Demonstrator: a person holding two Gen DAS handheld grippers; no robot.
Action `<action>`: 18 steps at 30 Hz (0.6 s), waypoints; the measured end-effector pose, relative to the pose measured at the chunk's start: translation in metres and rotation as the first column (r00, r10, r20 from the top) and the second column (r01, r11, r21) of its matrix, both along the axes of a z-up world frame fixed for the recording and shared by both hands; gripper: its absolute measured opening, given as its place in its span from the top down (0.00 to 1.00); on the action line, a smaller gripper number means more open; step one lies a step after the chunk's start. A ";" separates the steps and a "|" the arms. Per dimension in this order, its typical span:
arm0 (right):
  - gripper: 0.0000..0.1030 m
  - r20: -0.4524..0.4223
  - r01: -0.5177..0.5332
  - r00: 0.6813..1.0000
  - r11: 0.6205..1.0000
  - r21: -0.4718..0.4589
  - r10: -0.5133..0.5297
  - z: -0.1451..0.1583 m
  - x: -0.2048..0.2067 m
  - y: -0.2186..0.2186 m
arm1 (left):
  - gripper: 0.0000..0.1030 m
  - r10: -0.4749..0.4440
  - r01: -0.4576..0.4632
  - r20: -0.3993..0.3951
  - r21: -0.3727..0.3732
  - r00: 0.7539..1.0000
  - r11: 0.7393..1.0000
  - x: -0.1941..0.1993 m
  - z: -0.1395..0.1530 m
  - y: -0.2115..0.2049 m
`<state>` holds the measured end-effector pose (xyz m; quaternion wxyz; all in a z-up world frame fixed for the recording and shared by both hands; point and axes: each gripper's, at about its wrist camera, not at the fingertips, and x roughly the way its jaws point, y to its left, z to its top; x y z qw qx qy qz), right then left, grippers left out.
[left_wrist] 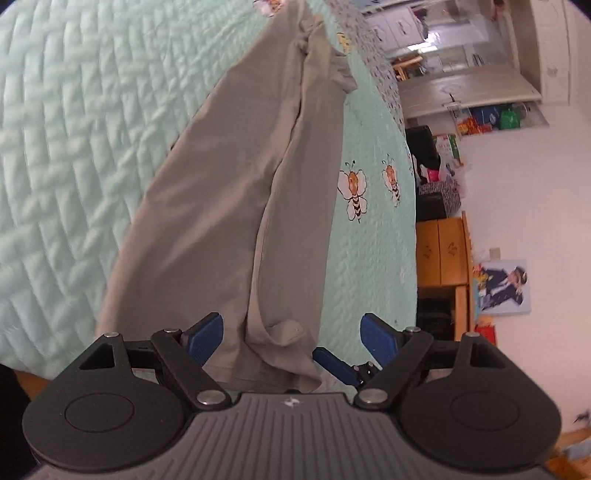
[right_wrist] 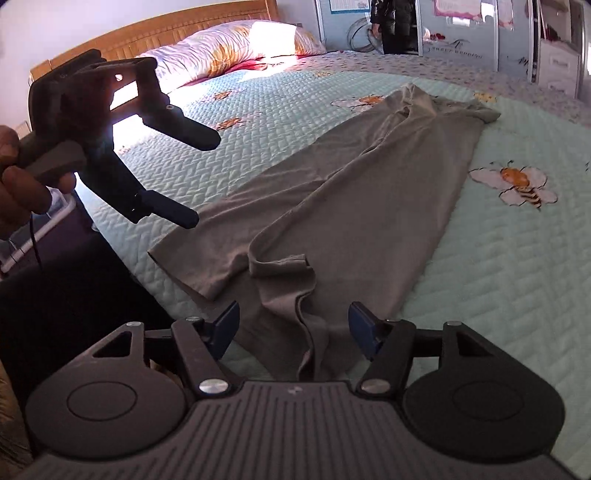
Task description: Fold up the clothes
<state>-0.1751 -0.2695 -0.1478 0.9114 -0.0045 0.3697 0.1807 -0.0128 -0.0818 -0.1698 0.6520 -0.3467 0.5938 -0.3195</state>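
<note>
A long grey-brown garment (left_wrist: 229,184) lies folded lengthwise on the mint quilted bedspread (left_wrist: 55,110). Its near end, with a loose cuff (right_wrist: 280,264), reaches the bed's edge. My left gripper (left_wrist: 291,338) hovers over that end, jaws wide, touching no cloth. One blue finger (left_wrist: 332,363) of my right gripper shows just to its right. In the right wrist view, my right gripper (right_wrist: 295,325) is open, the garment (right_wrist: 369,192) running between its pads without being pinched. A hand holds my left gripper (right_wrist: 199,177) open above the bed's left edge.
Pillows (right_wrist: 236,48) and a wooden headboard (right_wrist: 166,33) are at the far end of the bed. A person (right_wrist: 395,22) stands in the far doorway. A wooden cabinet (left_wrist: 443,254) stands beside the bed. Bee prints (right_wrist: 517,184) dot the bedspread.
</note>
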 end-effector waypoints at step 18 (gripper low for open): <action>0.81 0.070 -0.053 0.996 0.998 -0.027 0.055 -0.003 -0.005 0.005 | 0.19 0.054 -0.048 -0.062 0.092 0.997 0.995 -0.005 -0.017 -0.046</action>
